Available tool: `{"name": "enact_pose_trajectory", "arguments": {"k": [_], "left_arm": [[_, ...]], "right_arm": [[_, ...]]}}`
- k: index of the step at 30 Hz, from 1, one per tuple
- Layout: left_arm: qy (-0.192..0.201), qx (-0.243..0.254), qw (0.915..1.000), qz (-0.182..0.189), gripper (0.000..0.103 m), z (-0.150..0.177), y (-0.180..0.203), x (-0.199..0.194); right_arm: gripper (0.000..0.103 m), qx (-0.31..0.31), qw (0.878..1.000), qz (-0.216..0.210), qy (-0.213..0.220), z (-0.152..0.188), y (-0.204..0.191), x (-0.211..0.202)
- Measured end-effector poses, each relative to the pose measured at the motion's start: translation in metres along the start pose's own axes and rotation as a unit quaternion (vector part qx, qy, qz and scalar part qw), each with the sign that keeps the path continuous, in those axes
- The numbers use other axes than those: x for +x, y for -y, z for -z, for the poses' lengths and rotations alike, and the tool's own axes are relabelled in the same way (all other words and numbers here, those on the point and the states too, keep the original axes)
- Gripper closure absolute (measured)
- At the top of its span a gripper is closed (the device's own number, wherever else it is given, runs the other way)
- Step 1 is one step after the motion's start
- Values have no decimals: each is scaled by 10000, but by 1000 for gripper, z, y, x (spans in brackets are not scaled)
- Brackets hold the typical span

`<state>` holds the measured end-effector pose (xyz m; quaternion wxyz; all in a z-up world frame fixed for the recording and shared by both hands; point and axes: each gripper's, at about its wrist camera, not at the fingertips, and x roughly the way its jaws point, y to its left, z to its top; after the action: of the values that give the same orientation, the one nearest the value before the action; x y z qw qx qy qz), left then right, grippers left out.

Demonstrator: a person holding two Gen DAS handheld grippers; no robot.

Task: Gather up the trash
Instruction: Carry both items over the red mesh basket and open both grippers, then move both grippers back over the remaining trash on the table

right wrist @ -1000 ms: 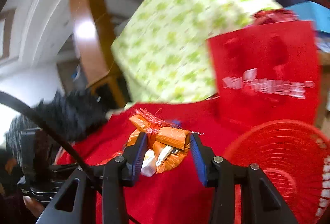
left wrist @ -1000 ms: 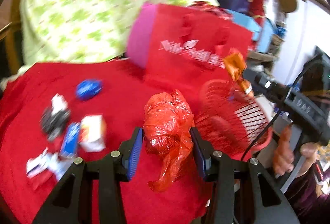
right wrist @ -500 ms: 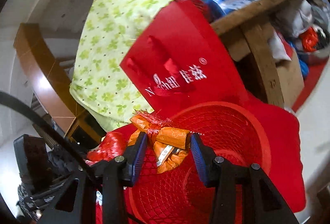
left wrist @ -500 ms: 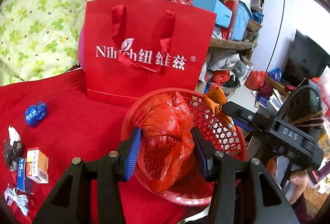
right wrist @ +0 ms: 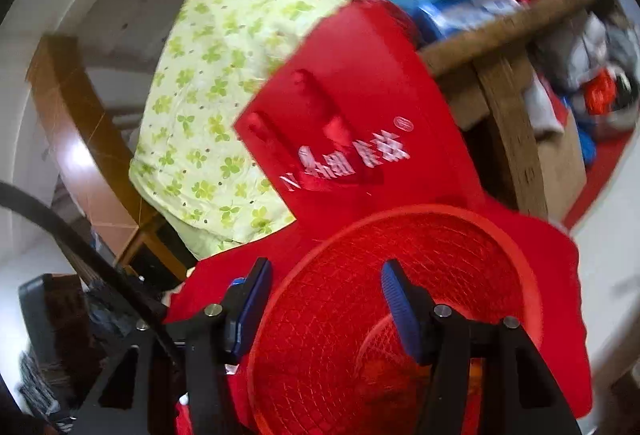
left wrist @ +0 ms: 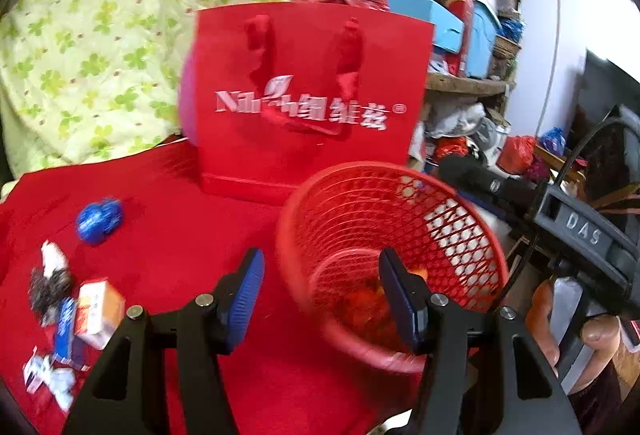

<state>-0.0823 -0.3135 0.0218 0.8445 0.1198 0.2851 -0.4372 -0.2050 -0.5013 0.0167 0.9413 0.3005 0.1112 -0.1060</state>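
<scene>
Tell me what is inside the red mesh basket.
Crumpled red and orange trash lies at the bottom of the red mesh basket. Blur and a gripper finger hide the rest.

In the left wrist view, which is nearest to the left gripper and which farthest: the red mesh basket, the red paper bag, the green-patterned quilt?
From the left gripper:
1. Red mesh basket, just ahead, slightly right.
2. Red paper bag, standing behind the basket.
3. Green-patterned quilt, farthest, back left.

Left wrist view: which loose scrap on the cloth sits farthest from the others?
The blue wad. It lies alone, apart from the box and wrappers clustered at the left edge.
</scene>
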Motion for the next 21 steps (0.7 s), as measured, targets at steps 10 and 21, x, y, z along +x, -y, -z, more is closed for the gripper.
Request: {"name": "enact_pose_trajectory", "arguments": {"k": [10, 21], "left_arm": [[7, -872, 9882, -1256, 32, 77, -106, -63], [-166, -1719, 9565, -2352, 31, 147, -206, -99]], "right_arm": [[29, -1762, 9801, -579, 703, 46, -119, -1], [26, -2628, 9584, -860, -705, 129, -198, 70]]}}
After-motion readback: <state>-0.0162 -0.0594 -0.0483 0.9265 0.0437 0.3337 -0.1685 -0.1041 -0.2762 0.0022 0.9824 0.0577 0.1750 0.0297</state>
